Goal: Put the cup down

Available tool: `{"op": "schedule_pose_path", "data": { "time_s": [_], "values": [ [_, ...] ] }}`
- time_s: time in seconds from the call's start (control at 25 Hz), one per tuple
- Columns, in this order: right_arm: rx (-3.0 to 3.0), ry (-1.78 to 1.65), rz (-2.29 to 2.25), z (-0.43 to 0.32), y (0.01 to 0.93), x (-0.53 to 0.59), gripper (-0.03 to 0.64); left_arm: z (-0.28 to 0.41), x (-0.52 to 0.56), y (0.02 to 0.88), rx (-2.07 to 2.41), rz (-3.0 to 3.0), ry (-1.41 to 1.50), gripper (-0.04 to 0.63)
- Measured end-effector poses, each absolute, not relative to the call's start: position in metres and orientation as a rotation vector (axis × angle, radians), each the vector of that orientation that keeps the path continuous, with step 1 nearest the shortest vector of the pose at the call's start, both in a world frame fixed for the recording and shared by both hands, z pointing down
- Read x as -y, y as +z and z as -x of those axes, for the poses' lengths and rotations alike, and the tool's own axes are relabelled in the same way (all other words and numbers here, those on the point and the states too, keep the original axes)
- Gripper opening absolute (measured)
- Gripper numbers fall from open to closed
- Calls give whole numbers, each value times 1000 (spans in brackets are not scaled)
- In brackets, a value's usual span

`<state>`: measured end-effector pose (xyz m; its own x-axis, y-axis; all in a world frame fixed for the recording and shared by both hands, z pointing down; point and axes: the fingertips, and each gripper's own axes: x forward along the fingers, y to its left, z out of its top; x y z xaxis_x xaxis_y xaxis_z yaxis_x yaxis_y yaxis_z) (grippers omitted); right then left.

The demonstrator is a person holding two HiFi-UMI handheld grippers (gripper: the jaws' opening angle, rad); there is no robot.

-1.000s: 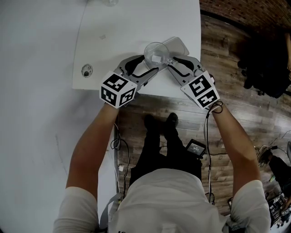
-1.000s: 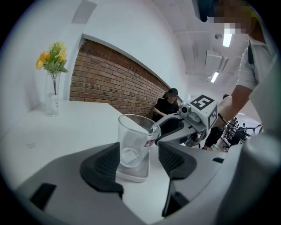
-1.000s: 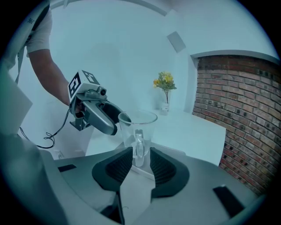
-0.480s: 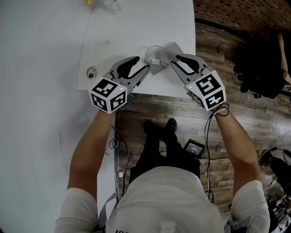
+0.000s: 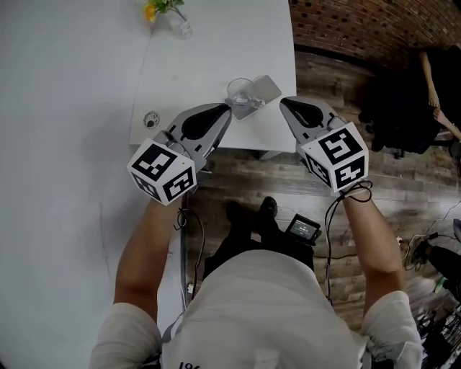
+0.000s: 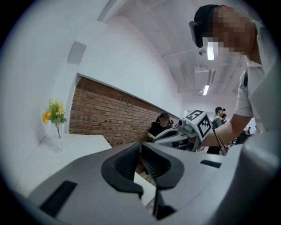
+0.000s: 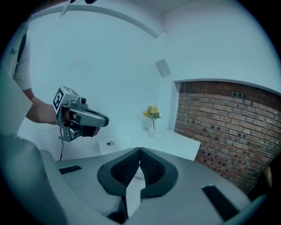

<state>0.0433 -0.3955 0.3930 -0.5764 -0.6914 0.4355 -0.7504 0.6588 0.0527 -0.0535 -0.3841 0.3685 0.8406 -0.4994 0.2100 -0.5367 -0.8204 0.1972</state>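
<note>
The clear cup stands on the white table near its front edge, with a clear flat plastic piece touching its right side. My left gripper hangs just below and left of the cup, apart from it. Its jaws are closing, the tips meet, and nothing is between them. My right gripper is off the table's front right corner, to the right of the cup, shut and empty. Neither gripper touches the cup.
A small vase of yellow flowers stands at the table's far side. A small round fitting sits at the front left corner. Wooden floor lies to the right, with a brick wall beyond and people in the background.
Both grippers let go of the cup, drew back toward the person and apart, and went from open to shut. The cup stays on the table.
</note>
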Motion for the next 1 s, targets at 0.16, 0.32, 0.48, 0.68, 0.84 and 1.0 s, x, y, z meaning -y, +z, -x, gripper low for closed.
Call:
{"op": "schedule_pose_path", "data": {
  "time_s": [0.16,0.32,0.48,0.68,0.84,1.0],
  "values": [
    [2479,174,-1192,-50,353,369,14,59,354,337,797,-2787,181,15],
    [2497,150,-1238,-57,324,344,14,60,322,321,782,-2789,164,12],
    [2504,130,-1267,-59,309,325,14,64,300,314,775,-2781,151,12],
    [2513,123,-1299,-57,300,302,14,73,280,306,788,-2775,128,12],
    [2514,121,-1311,-58,296,285,14,76,265,301,796,-2778,115,12],
    [2507,141,-1332,-63,297,274,14,75,251,303,787,-2764,99,12]
  ]
}}
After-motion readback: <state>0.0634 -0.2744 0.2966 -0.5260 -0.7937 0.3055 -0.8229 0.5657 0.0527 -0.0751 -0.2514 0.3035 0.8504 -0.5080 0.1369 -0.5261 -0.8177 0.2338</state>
